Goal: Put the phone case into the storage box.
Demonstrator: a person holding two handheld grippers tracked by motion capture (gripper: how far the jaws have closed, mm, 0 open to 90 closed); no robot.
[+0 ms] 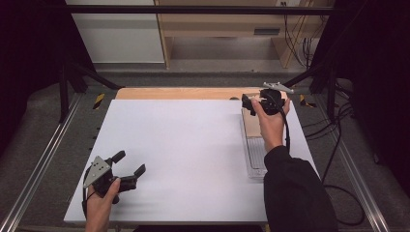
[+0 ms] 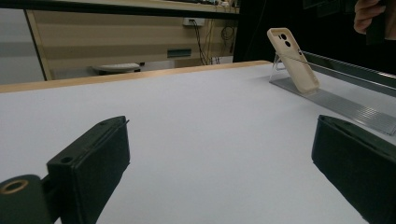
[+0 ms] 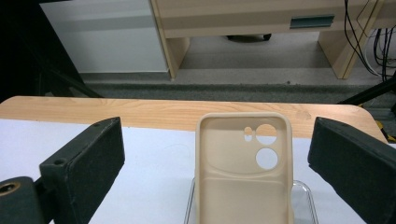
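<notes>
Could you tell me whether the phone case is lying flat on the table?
No, the beige phone case leans tilted against a clear stand, as the left gripper view shows.

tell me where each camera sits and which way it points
High view: above the near edge, looking forward and down on the white table; both forearms, left gripper, right gripper.
Left gripper view: low over the table, facing the beige soft phone case propped on a clear stand; own jaws.
Right gripper view: facing the case's hollow side; own jaws.
Both gripper views share the case.
</notes>
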